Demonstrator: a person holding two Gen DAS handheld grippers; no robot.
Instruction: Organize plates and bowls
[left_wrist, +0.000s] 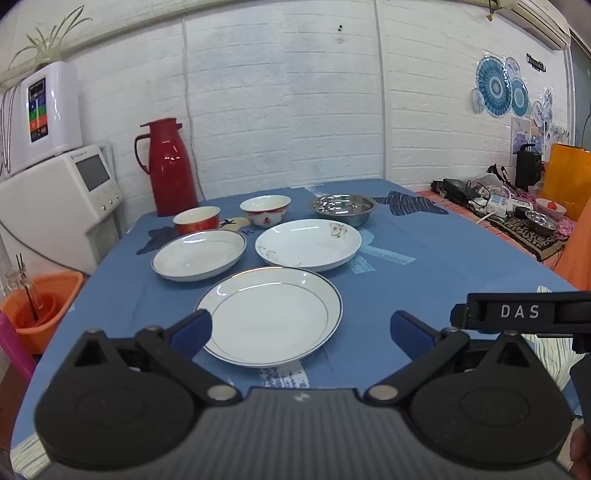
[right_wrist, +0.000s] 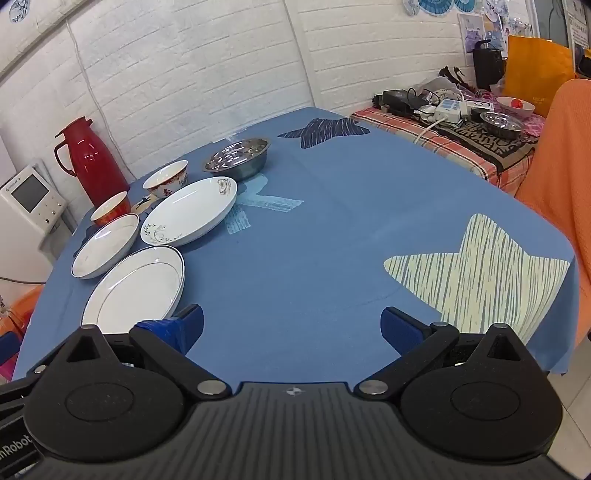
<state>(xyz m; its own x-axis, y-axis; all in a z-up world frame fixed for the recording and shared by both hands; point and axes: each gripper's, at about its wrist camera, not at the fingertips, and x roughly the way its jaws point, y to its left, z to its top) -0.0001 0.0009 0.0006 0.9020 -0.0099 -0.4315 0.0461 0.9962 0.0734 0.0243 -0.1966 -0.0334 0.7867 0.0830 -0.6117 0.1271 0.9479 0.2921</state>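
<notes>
Three white plates lie on the blue tablecloth: a rimmed near plate (left_wrist: 271, 314) (right_wrist: 136, 286), a smaller left plate (left_wrist: 199, 254) (right_wrist: 106, 244) and a floral plate (left_wrist: 308, 242) (right_wrist: 190, 209). Behind them stand a red bowl (left_wrist: 197, 218) (right_wrist: 110, 208), a white bowl with red pattern (left_wrist: 265, 209) (right_wrist: 167, 178) and a steel bowl (left_wrist: 342, 208) (right_wrist: 238, 157). My left gripper (left_wrist: 301, 328) hangs open just in front of the near plate, holding nothing. My right gripper (right_wrist: 291, 326) is open over bare cloth, right of the near plate.
A red thermos (left_wrist: 168, 168) (right_wrist: 92, 157) stands at the table's back left. An orange bucket (left_wrist: 40, 306) sits on the floor to the left. A cluttered side table (right_wrist: 461, 122) and an orange cloth (right_wrist: 557, 177) lie to the right. The right gripper's body (left_wrist: 524, 312) shows in the left view.
</notes>
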